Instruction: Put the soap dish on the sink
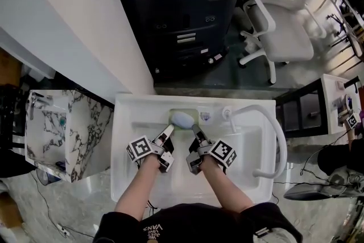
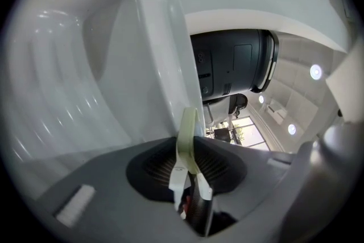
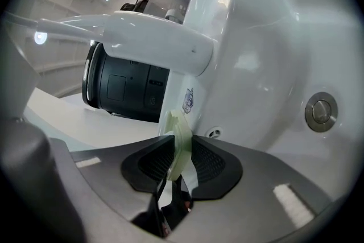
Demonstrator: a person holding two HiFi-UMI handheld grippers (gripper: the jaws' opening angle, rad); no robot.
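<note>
Pale green soap dish (image 1: 175, 123) is mid-frame in the head view, at the back ledge of the white sink (image 1: 128, 122), with a whitish bar of soap (image 1: 183, 118) in it. Can't tell if it's touching down. Its long axis runs left-right. The left gripper (image 1: 168, 132) pinches its left end and the right gripper (image 1: 197, 132) its right end, both narrow on the rim. The gripper views only catch the dish edge-on. The right one also shows the faucet (image 3: 153, 37) and a round metal knob (image 3: 320, 111).
</note>
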